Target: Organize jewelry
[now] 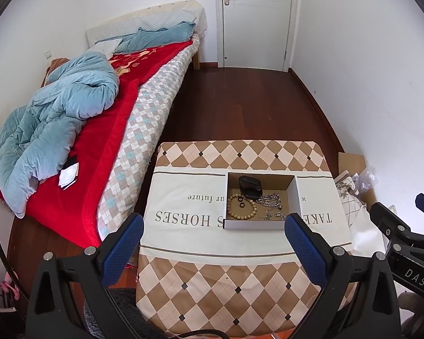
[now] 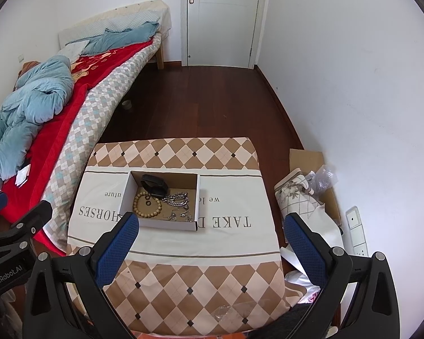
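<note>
A shallow white cardboard box [image 1: 257,224] [image 2: 166,224] sits on a small table with a diamond-patterned cloth [image 1: 212,276] [image 2: 200,276]. In it lie a wooden bead bracelet [image 1: 241,206] [image 2: 147,204], a silver chain [image 1: 270,200] [image 2: 178,199], a black watch-like item [image 1: 249,188] [image 2: 154,185], two small dark rings [image 1: 241,201] and small silver pieces [image 1: 274,214]. My left gripper [image 1: 214,233] is open and empty, just short of the box. My right gripper [image 2: 212,233] is open and empty, to the right of the box front. The right gripper also shows in the left wrist view [image 1: 401,226].
A bed [image 1: 104,130] [image 2: 56,118] with a red blanket and a blue quilt runs along the left of the table. Cardboard and bags [image 2: 311,195] lie on the floor to the right by the wall. A dark wood floor [image 1: 240,107] leads to a closed white door [image 1: 254,19].
</note>
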The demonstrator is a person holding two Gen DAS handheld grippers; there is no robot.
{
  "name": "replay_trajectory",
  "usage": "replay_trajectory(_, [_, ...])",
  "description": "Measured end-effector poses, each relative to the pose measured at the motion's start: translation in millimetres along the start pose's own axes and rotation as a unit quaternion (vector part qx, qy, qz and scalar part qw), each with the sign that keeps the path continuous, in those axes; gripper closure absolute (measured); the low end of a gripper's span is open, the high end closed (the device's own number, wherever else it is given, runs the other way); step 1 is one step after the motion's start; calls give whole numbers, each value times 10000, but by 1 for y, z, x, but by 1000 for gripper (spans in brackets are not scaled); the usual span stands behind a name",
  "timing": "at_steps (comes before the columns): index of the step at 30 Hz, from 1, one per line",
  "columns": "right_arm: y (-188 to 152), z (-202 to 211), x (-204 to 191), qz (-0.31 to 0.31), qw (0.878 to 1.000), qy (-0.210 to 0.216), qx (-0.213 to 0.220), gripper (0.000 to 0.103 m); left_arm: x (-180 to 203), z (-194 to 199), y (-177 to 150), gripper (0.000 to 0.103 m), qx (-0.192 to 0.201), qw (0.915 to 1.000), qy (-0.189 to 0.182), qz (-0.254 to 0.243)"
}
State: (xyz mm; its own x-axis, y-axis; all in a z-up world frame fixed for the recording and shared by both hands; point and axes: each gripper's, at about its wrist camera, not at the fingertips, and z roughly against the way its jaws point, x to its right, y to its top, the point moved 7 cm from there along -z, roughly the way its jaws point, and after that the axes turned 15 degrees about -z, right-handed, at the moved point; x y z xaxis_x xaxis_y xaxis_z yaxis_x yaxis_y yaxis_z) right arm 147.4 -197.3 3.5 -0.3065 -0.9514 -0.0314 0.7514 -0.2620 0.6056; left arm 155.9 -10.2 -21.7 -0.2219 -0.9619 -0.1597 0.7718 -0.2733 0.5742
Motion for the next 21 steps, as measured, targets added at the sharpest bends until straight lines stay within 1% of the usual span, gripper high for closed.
replay_trajectory(21, [0,0,0,-2,10000,-5,3,0,-3,-2,-1,1,-35,10000,17,45])
